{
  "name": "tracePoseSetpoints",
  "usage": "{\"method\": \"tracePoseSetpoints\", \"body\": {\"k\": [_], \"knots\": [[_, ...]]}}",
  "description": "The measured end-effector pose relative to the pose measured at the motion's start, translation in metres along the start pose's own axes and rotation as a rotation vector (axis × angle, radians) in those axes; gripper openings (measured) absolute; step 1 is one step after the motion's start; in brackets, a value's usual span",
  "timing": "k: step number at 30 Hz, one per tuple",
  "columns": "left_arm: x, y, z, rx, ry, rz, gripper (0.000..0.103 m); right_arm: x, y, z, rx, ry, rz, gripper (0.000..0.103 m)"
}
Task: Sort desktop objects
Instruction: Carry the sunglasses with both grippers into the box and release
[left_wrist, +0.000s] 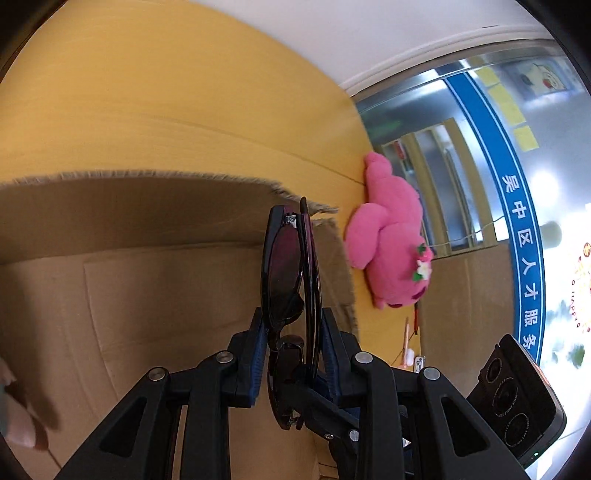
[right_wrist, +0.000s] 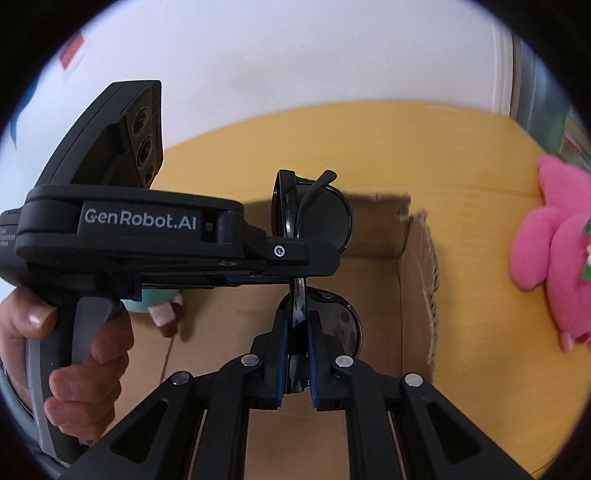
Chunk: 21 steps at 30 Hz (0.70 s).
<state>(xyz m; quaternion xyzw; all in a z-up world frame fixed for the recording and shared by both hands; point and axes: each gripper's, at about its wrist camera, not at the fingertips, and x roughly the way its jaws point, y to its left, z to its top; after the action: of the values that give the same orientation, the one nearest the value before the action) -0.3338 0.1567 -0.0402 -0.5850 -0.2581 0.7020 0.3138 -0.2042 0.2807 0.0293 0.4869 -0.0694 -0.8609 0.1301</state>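
Black folded sunglasses (right_wrist: 314, 221), dark lenses, held by both grippers above an open cardboard box (right_wrist: 417, 280) on a yellow wooden table (right_wrist: 461, 147). Left gripper (left_wrist: 291, 332): blue-padded fingers (left_wrist: 258, 347) clenched on the folded frame near its middle, one pad against the lens side, the other against the folded arm; in the right wrist view this tool reaches in from the left, with a person's hand (right_wrist: 74, 354) wrapped around its grey handle. Right gripper (right_wrist: 297, 354): jaws pressed almost together on the near lens edge of the same sunglasses. Box: plain brown cardboard, rough torn rim, flap standing up at the right side, floor visible beneath the sunglasses. Inside the box, at the left: a small toy (right_wrist: 155, 302), pale teal and pink, mostly hidden behind the left tool. On the table to the right of the box, just beside its wall: a pink plush toy (left_wrist: 391, 243) with a small flower trim. Beyond the plush toy: a pencil (left_wrist: 406, 336) lying on the table, partly hidden. White wall (right_wrist: 295, 74) behind the table.
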Motion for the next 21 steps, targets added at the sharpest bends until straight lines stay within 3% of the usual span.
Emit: {"method": "tracePoseSetpoints", "body": {"k": [6,9,12,15,21], "knots": [[0.035,0.012,0.000,-0.049,0.036,-0.004,0.028,0.024,-0.010,-0.010,0.032,0.065,-0.095,0.008],[0.053,0.016,-0.002,-0.064,0.063,0.033,0.031,0.034,-0.017,-0.015,0.063,0.083,-0.133,0.008],[0.051,0.011,0.000,-0.067,0.040,0.047,0.033,0.037,-0.019,-0.018,0.093,0.076,-0.132,0.009],[0.038,0.008,0.000,-0.069,0.010,0.098,0.050,0.040,-0.018,-0.021,0.104,0.070,-0.139,0.009],[-0.010,-0.005,-0.013,-0.022,-0.059,0.222,0.051,0.040,-0.015,-0.030,0.107,0.056,-0.134,0.011]]}}
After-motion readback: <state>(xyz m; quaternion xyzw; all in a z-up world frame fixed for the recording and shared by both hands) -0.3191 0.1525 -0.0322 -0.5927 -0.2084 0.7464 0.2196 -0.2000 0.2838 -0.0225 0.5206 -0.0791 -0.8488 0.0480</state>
